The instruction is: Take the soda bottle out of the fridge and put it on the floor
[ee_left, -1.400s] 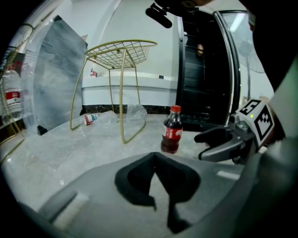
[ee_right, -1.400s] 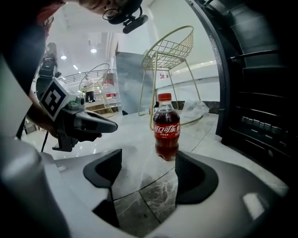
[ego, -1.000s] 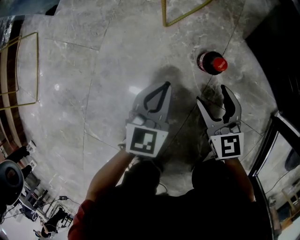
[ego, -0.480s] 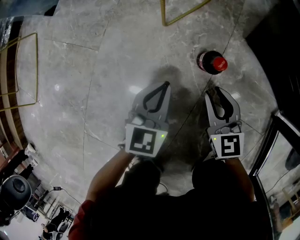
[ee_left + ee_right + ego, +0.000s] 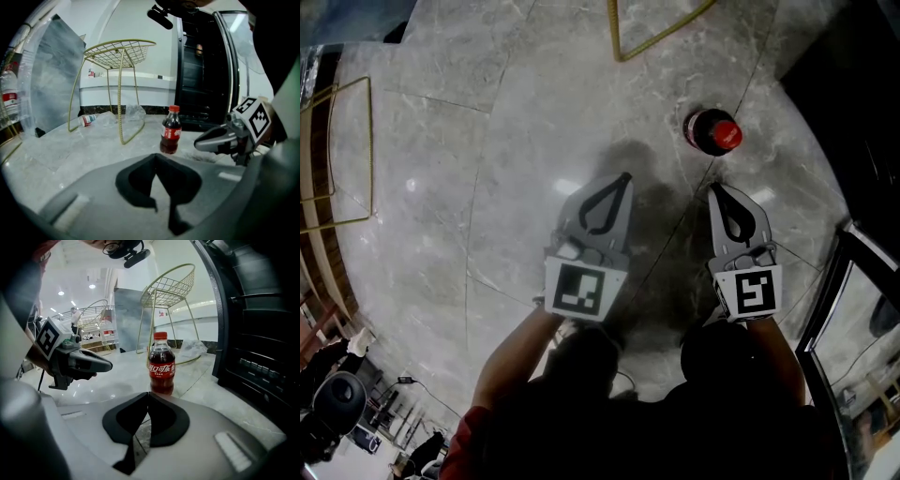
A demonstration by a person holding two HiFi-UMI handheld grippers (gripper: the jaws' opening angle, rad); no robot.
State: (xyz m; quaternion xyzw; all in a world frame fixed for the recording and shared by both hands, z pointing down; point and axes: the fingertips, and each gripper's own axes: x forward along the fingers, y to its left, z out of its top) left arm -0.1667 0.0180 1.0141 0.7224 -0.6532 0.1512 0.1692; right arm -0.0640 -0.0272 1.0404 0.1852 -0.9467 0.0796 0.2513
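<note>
The right gripper (image 5: 715, 188) had just closed its jaws on nothing, and their tips met a little short of the soda bottle (image 5: 713, 131). Beside it the left gripper (image 5: 624, 176) was pinched closed too, and empty. The bottle stood upright on the marble floor (image 5: 516, 122), towards its right side near the black fridge (image 5: 862, 84), with a gold wire stool (image 5: 661, 36) further off.

Bare marble floor (image 5: 487, 187) is left open ahead and to the left. Passage is narrowed by the soda bottle (image 5: 712, 131), the wire chair (image 5: 119, 49) beyond it, and the fridge (image 5: 853, 94) at right.
</note>
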